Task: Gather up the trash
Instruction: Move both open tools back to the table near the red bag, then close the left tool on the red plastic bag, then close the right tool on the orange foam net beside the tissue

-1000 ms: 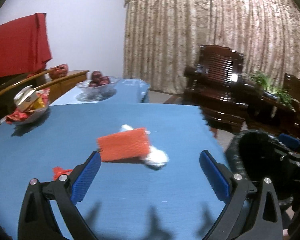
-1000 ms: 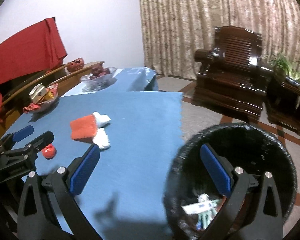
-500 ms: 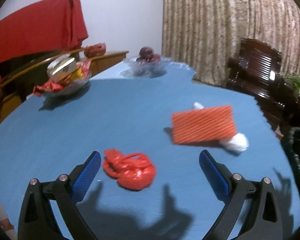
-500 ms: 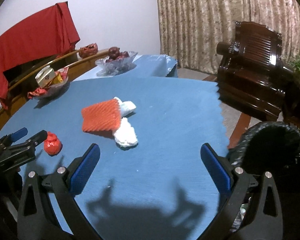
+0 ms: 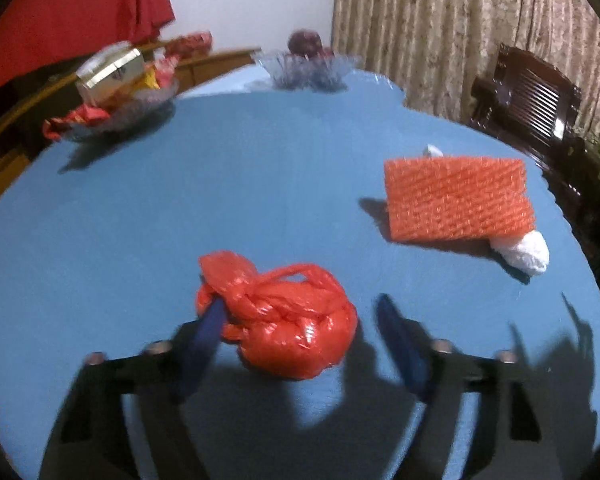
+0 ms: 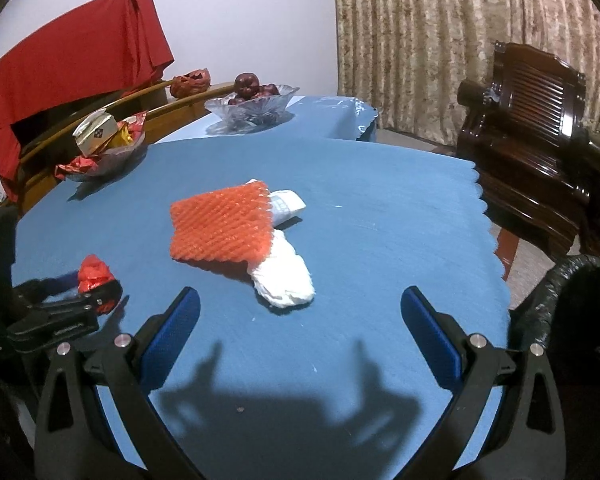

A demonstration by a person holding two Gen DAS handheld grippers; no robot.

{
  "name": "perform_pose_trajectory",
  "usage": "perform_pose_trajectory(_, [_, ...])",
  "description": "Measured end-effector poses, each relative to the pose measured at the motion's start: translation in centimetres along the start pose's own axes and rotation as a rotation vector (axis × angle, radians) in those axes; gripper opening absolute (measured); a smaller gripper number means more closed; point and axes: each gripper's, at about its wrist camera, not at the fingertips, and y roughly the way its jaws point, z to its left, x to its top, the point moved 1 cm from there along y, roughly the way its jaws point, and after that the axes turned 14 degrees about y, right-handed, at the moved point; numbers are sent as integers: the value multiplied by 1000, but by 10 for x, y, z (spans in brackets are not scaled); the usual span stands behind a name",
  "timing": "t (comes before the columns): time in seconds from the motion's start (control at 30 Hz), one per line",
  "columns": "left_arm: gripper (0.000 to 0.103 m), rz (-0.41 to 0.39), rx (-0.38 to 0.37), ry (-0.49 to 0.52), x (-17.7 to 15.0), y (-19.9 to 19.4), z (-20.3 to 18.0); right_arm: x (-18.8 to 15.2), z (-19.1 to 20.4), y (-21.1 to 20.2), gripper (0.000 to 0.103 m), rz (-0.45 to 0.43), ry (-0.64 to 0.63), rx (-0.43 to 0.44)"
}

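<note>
A crumpled red plastic bag (image 5: pixel 284 316) lies on the blue tablecloth (image 5: pixel 220 200) between the fingers of my left gripper (image 5: pixel 300 320). The jaws stand around it and are narrower than before; the left finger touches it, the right one is a little apart. The bag (image 6: pixel 94 274) and the left gripper (image 6: pixel 80 292) also show in the right wrist view. An orange foam net (image 6: pixel 220 228) lies mid-table over a white crumpled tissue (image 6: pixel 286 278) and a white wrapper (image 6: pixel 286 206). My right gripper (image 6: pixel 296 332) is open and empty, just short of the tissue.
A black bin (image 6: pixel 572 312) stands off the table's right edge. A glass dish of snacks (image 6: pixel 104 144) and a glass fruit bowl (image 6: pixel 254 100) sit at the far side. A dark wooden armchair (image 6: pixel 532 128) stands at the right, with curtains behind it.
My left gripper has moved forward over the red bag and its jaws have narrowed around it. My right gripper has swung from the bin to the tissue and foam net.
</note>
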Motion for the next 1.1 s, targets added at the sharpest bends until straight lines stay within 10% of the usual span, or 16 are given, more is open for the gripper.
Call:
perform_pose_trajectory(0.23, [43, -14, -32, 5, 2, 1, -2, 5, 7, 14, 98, 5, -10, 11])
perform_pose_trajectory(0.77, [40, -134, 14, -9, 44, -12, 15, 36, 33, 55, 97, 5, -32, 55])
perform_pose_trajectory(1.1, [40, -152, 31, -4, 52, -13, 17, 37, 45, 79, 53, 86, -54, 88])
